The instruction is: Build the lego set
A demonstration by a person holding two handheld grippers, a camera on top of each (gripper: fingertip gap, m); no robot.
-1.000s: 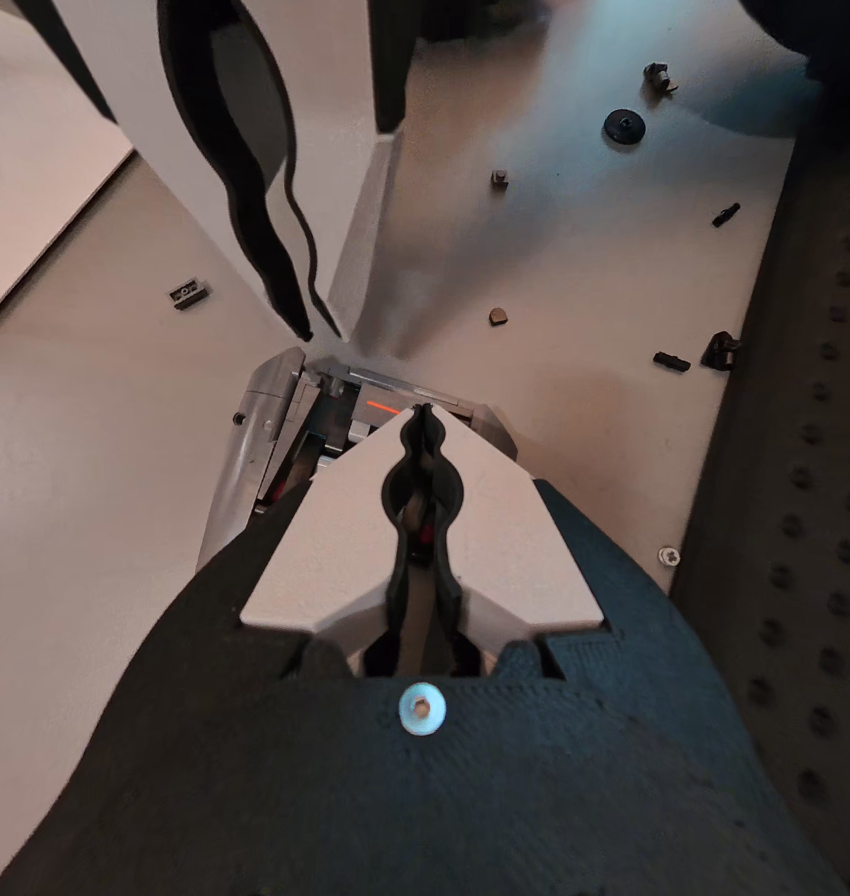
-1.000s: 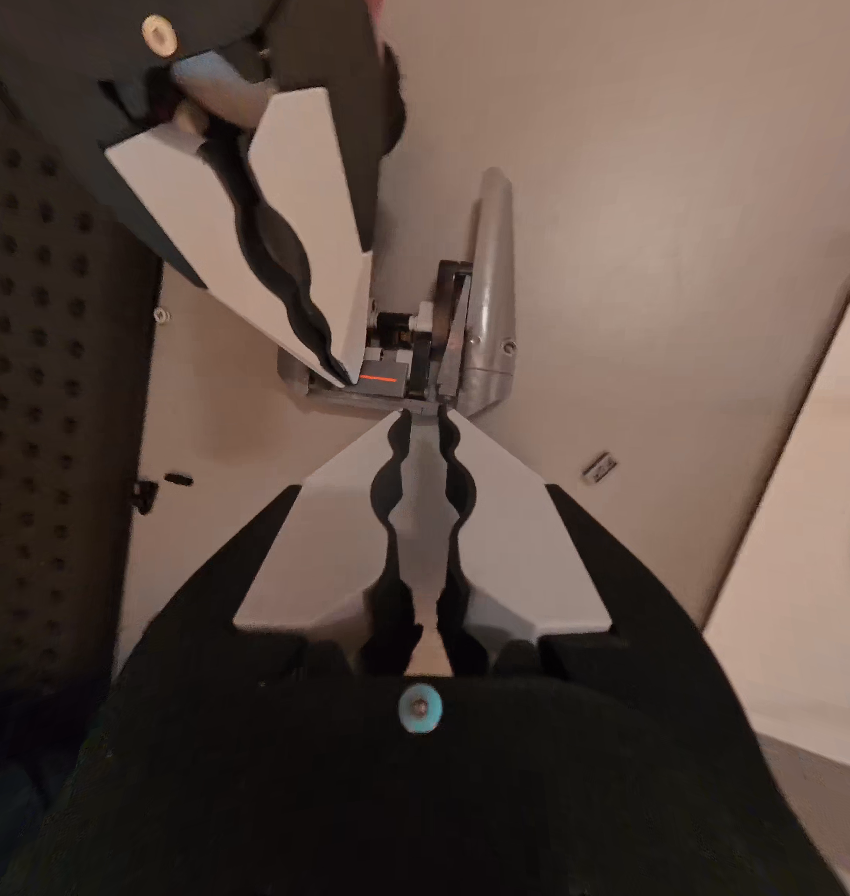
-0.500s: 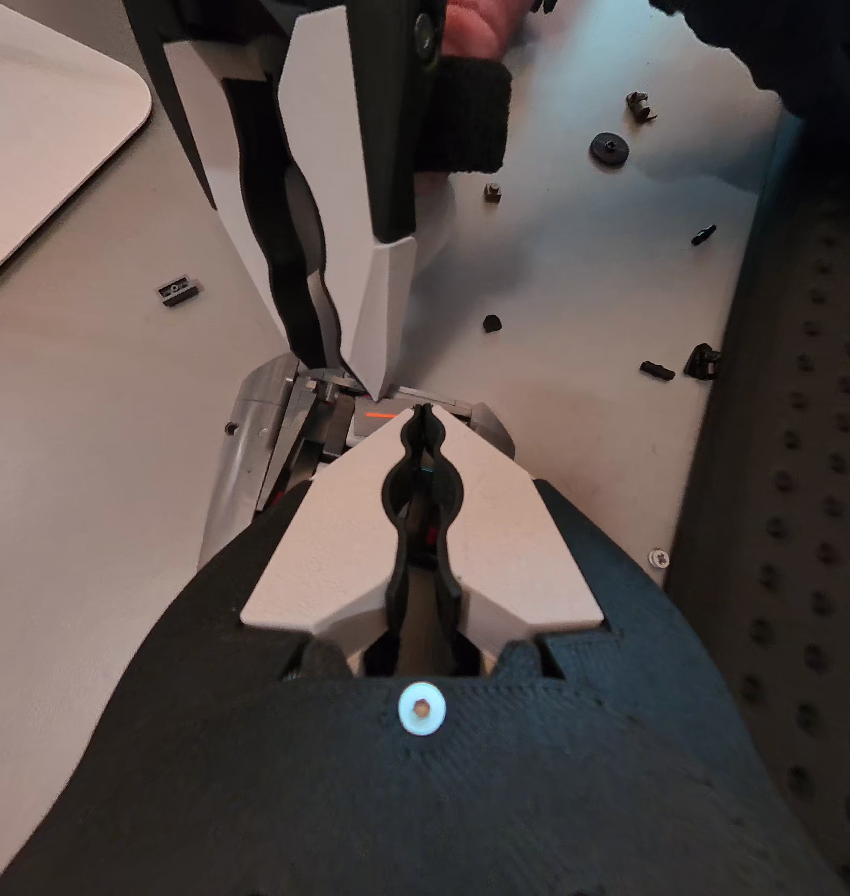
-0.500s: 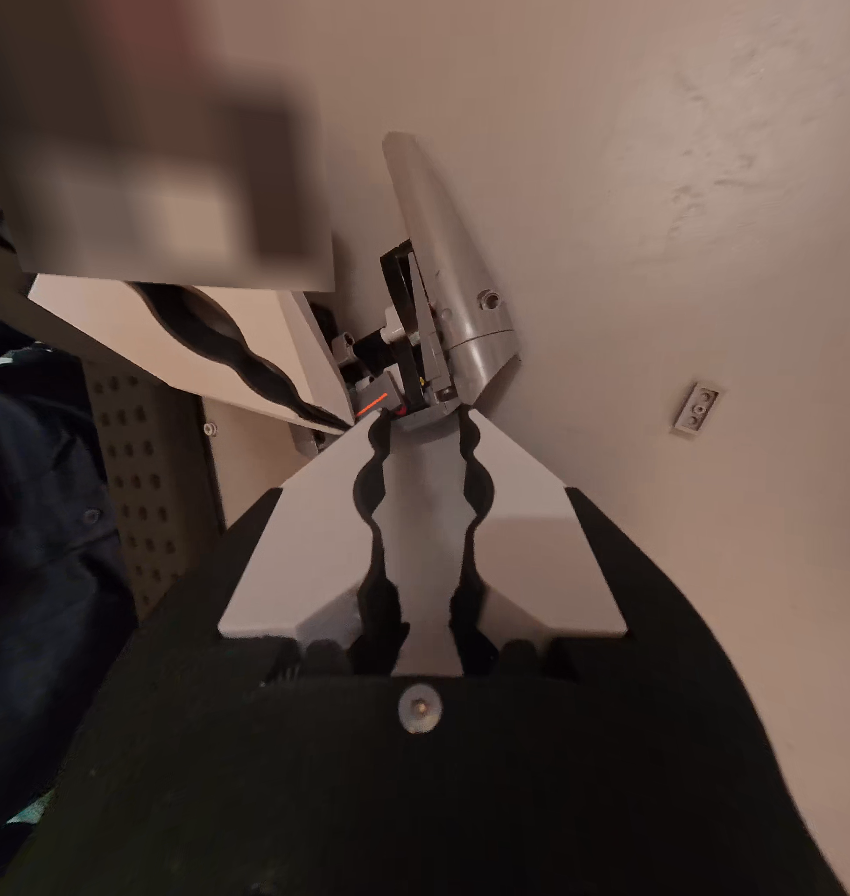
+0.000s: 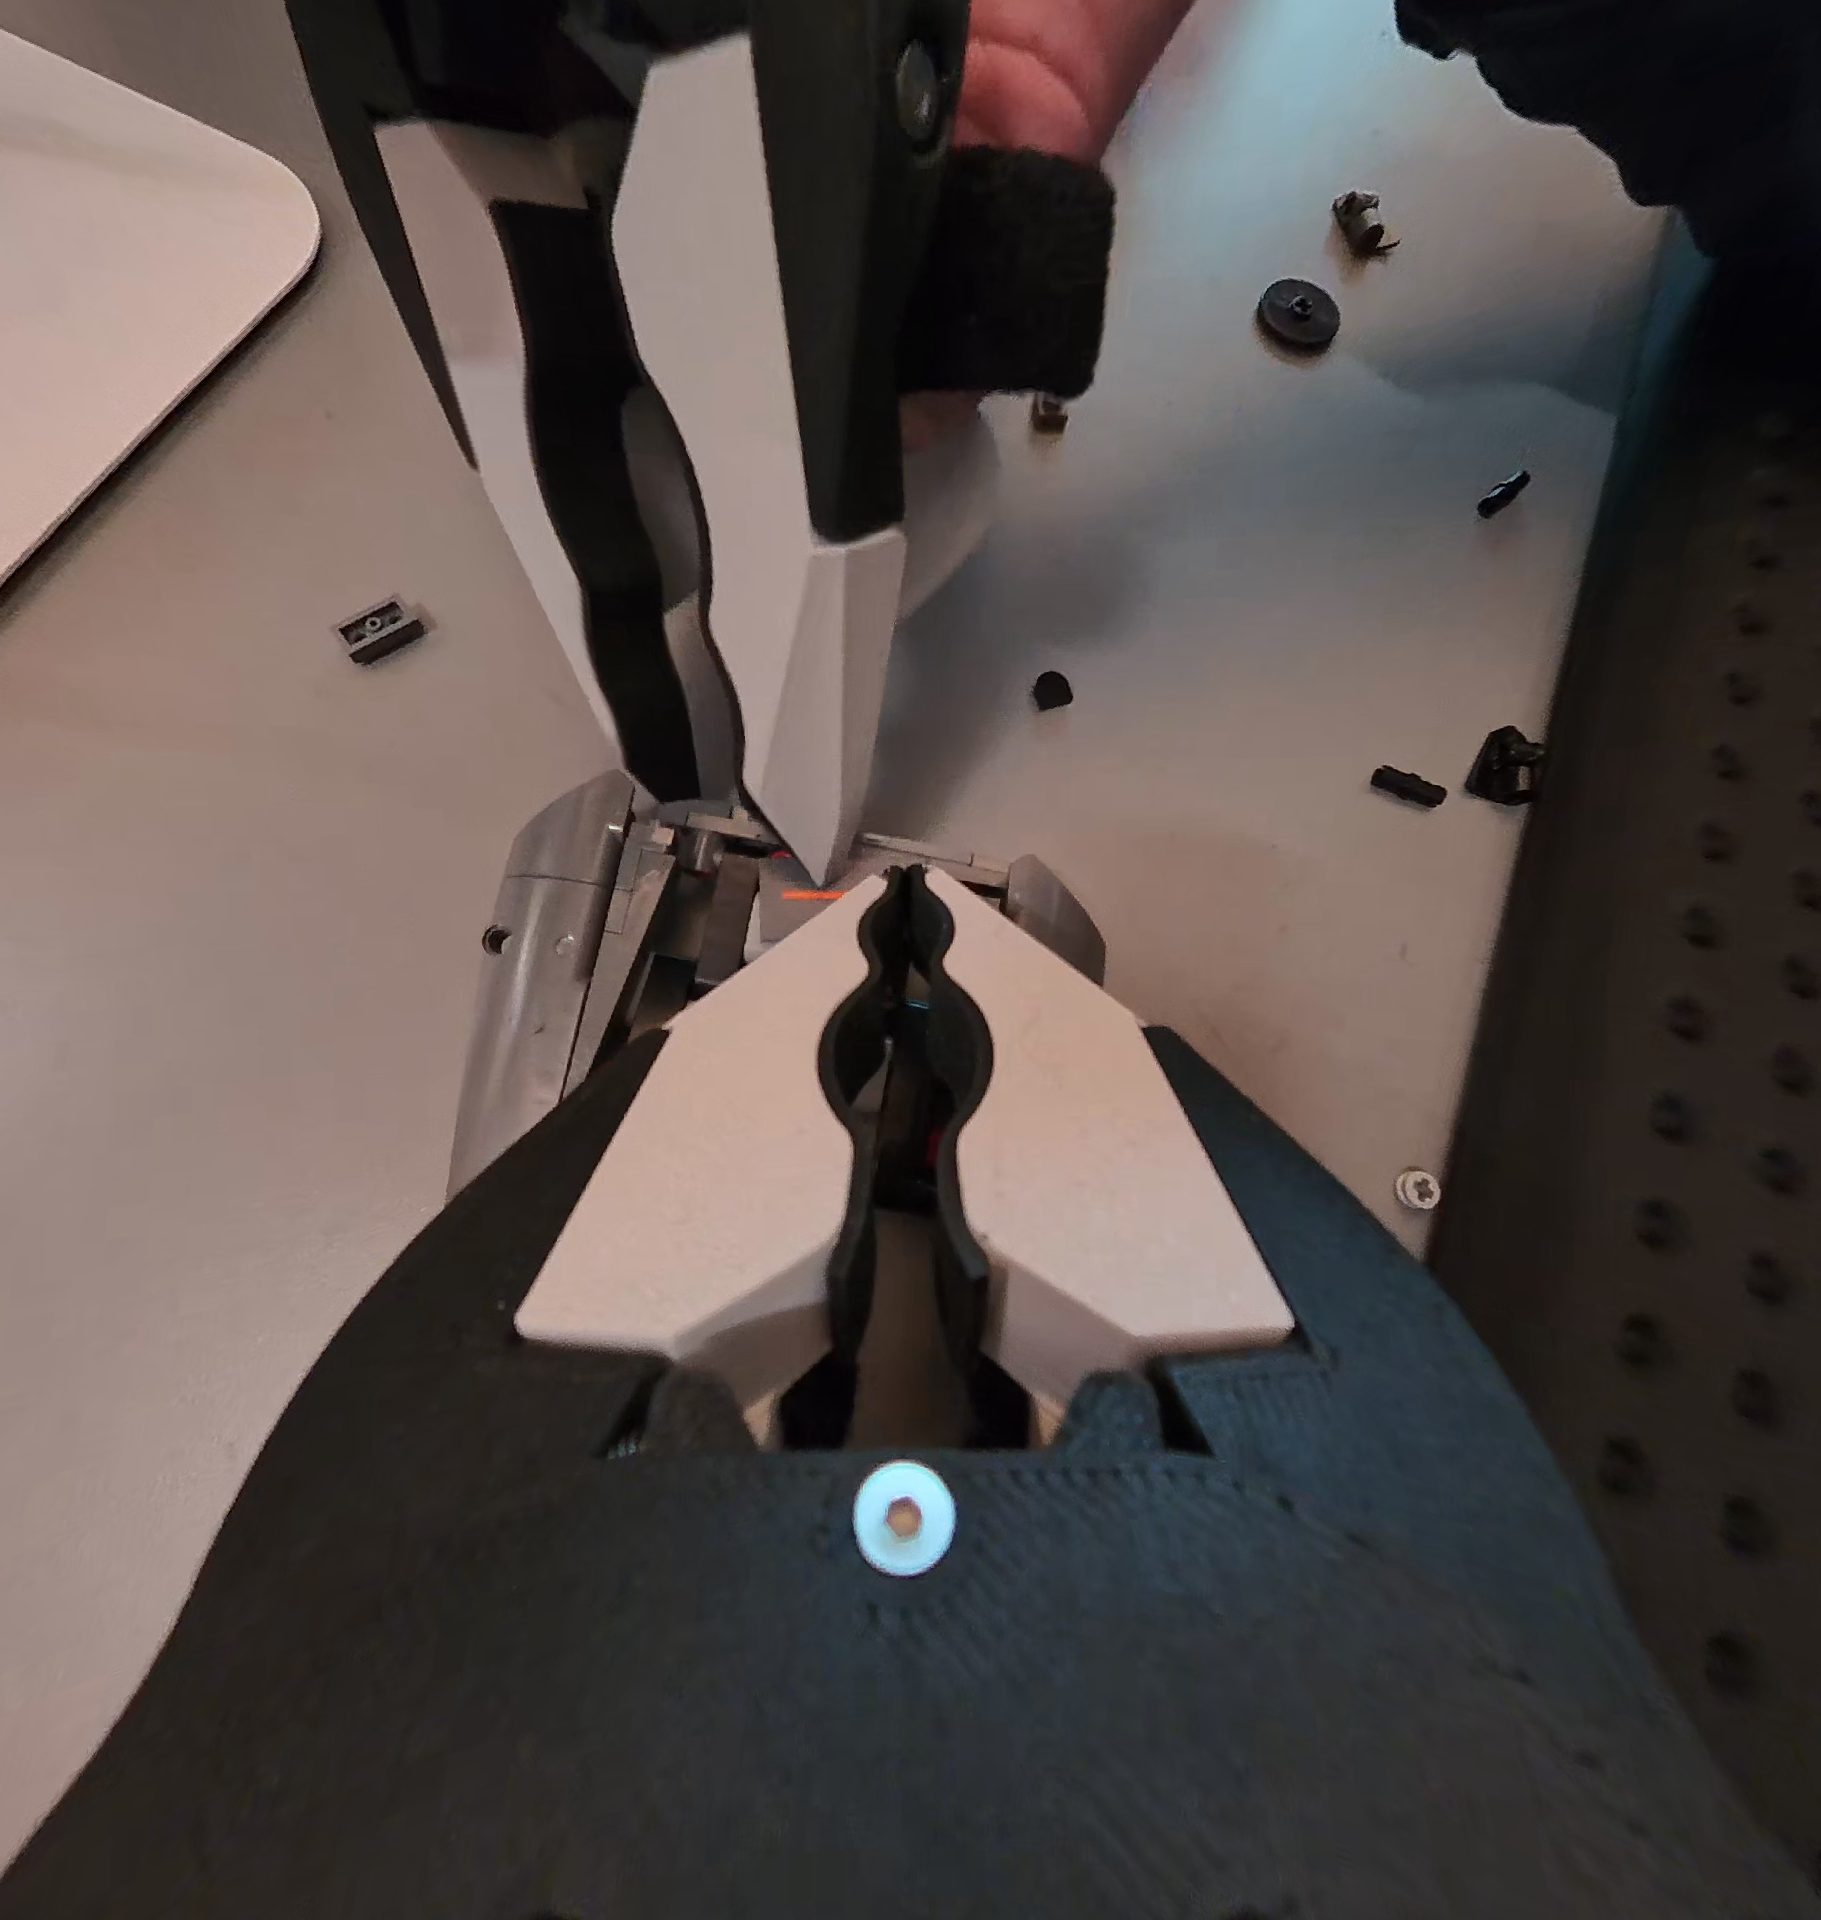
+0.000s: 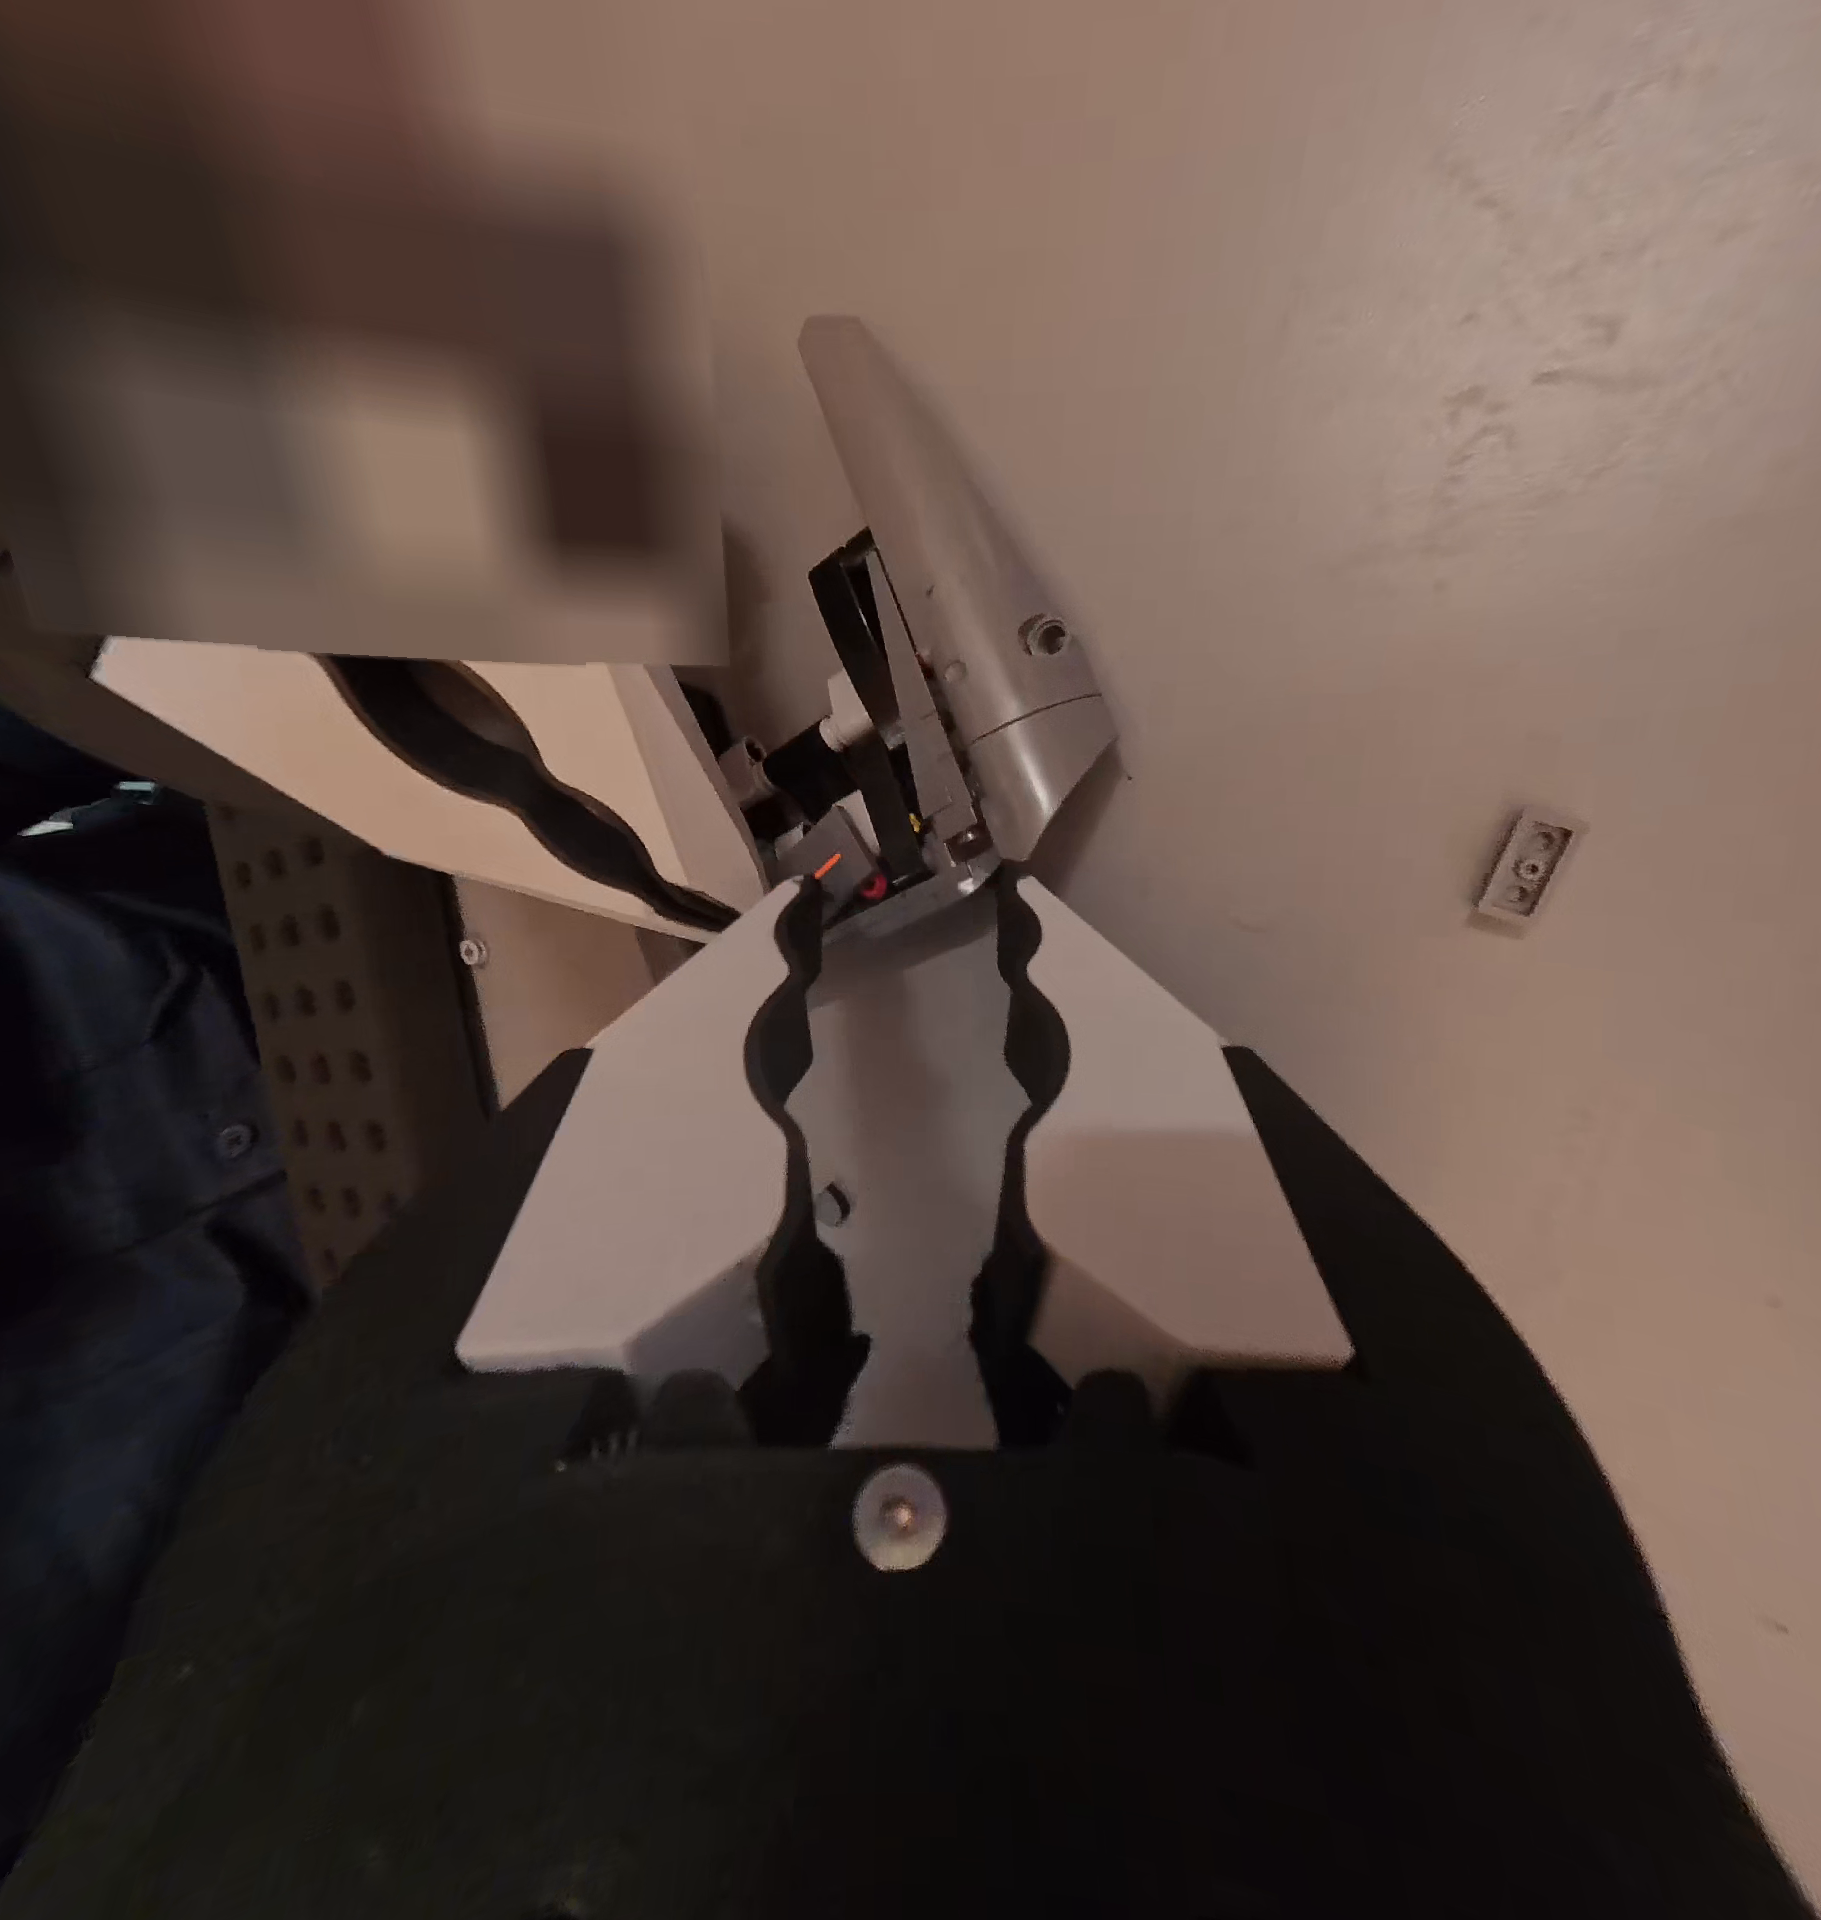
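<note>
Left gripper [image 5: 904, 883] clamps our grey wedge-shaped lego model [image 6: 947, 665] steady, so our wide-apart right gripper [image 6: 901, 894] can approach its end.

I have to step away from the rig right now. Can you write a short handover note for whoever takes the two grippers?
Left gripper: shut on the grey lego model, steadying it on the table.
Right gripper: open, fingertips at the model's near end, gripping nothing.
Loose: a small grey plate beside the model, several black parts farther off.
Done: model partly built. Left: adding the loose pieces.
</note>
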